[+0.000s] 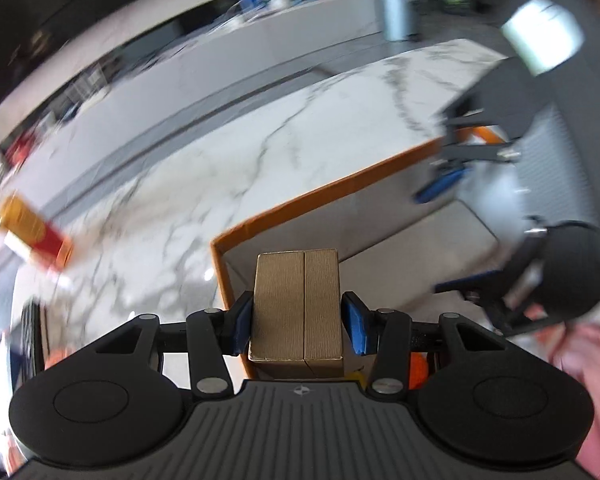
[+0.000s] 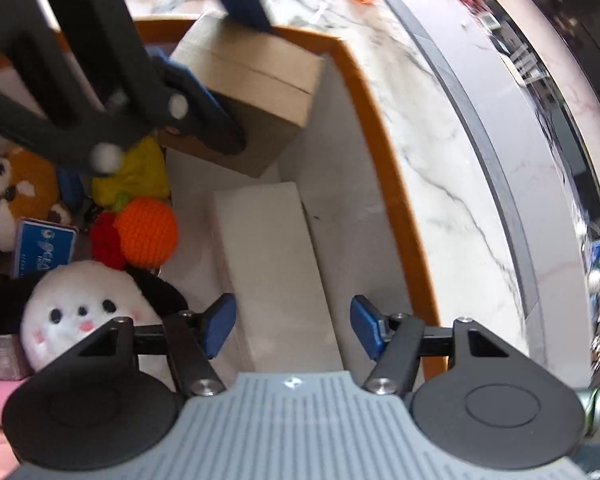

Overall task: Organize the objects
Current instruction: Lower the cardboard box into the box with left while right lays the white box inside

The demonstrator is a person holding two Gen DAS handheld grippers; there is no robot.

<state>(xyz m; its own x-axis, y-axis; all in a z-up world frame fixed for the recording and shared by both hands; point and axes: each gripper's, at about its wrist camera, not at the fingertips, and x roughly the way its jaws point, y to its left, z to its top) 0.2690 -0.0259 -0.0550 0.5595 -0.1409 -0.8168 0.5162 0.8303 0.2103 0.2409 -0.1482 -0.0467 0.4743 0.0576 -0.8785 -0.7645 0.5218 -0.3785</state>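
We grip a tan cardboard box (image 1: 298, 308) in our left gripper (image 1: 298, 320), its blue pads (image 1: 356, 322) pressed against both sides, and hold it over the near corner of the orange-rimmed bin (image 1: 324, 190). In the right wrist view that same box (image 2: 256, 92) hangs at 11 o'clock above the bin's pale floor, tilted, with a white rectangular box (image 2: 276, 264) lying flat below it toward 6 o'clock. Our right gripper (image 2: 292, 326) holds nothing, jaws spread wide above the white box. At 9 o'clock in the bin lie an orange crocheted ball (image 2: 146, 232), a white plush face (image 2: 80, 312) and a brown-and-white plush dog (image 2: 16, 192). On the marble countertop (image 1: 220, 172) outside, a red-and-yellow carton (image 1: 34, 232) sits at 9 o'clock in the left wrist view.
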